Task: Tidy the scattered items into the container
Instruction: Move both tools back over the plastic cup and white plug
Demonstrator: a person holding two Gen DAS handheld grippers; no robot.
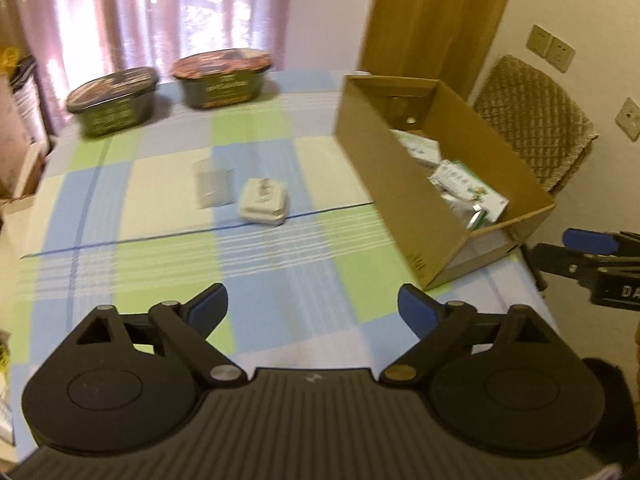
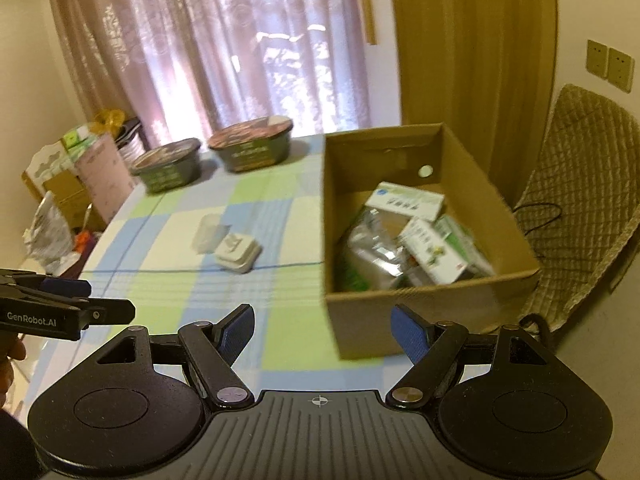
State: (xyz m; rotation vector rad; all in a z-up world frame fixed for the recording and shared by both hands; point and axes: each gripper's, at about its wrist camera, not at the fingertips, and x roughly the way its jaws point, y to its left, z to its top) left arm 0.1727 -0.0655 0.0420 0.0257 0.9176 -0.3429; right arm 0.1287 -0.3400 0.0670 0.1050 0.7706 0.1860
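Distance is the main question now: the small white packet [image 1: 263, 201] lies on the checked tablecloth [image 1: 280, 272], ahead of my left gripper [image 1: 312, 312] and a little to its left, well apart from the fingertips. In the right wrist view the same packet [image 2: 237, 254] is ahead and clearly to the left of my right gripper [image 2: 322, 334], so I judge that my left one is the nearer and has the straighter way to it. The packet is almost square with rounded corners, and it sits turned a little against my line of approach; I cannot tell a real long axis. Just beside it, on its far left side, lies a flat clear sachet [image 1: 212, 188]; they seem to touch or nearly touch, and the blur does not let me decide.

The cardboard box [image 1: 384, 184] stands to the right of the packet, near my right gripper, and already holds several cartons and foil bags. Two dark lidded bowls [image 1: 116, 100] stand at the far edge of the table, well apart from everything.

Both my jaws stand wide apart and hold nothing; no pad touches anything. I think I must go forward and down, and turn the wrist slightly so that the pads meet two opposite flat sides of the packet without catching the sachet.
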